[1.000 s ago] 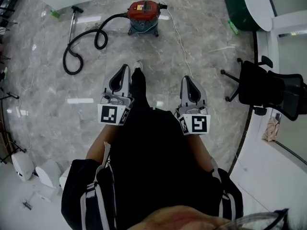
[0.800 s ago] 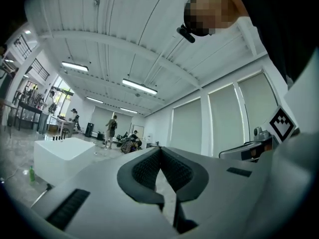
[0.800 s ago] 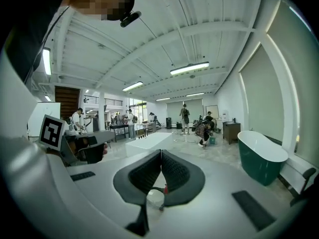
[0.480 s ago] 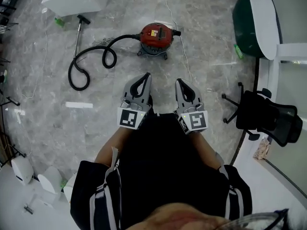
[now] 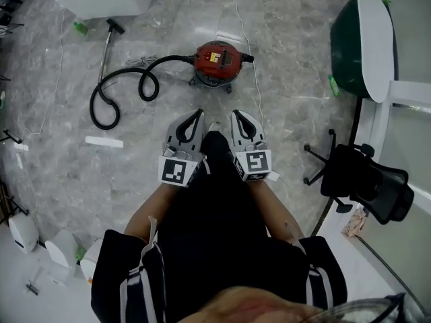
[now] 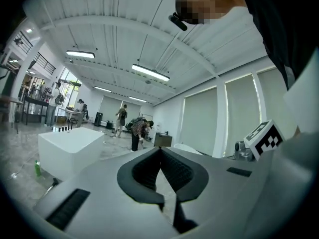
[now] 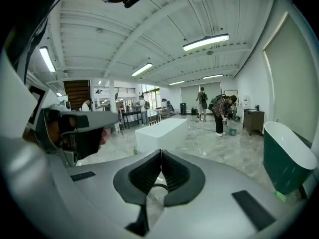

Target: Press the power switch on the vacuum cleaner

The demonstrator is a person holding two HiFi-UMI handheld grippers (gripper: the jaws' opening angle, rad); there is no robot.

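Right now we are holding the left gripper point(image 5: 196, 114) and the right gripper point(image 5: 237, 114) side by side in front of us. Each has its jaws pressed together with nothing between them, and both are pointing ahead over the marble floor point(image 5: 60, 173). Just beyond them, the red vacuum cleaner point(image 5: 215, 60) is standing upright on the floor, well out of reach. Its black hose point(image 5: 138, 79) is looping off to the left, and a thin cord point(image 5: 254, 73) is trailing past it on the right. We are judging the canister to be rigid and fairly heavy, though it may roll if pushed sideways. The switch is probably on the lid, but it is too small to pick out. We are expecting to press straight down on it with one blunt, closed jaw tip.
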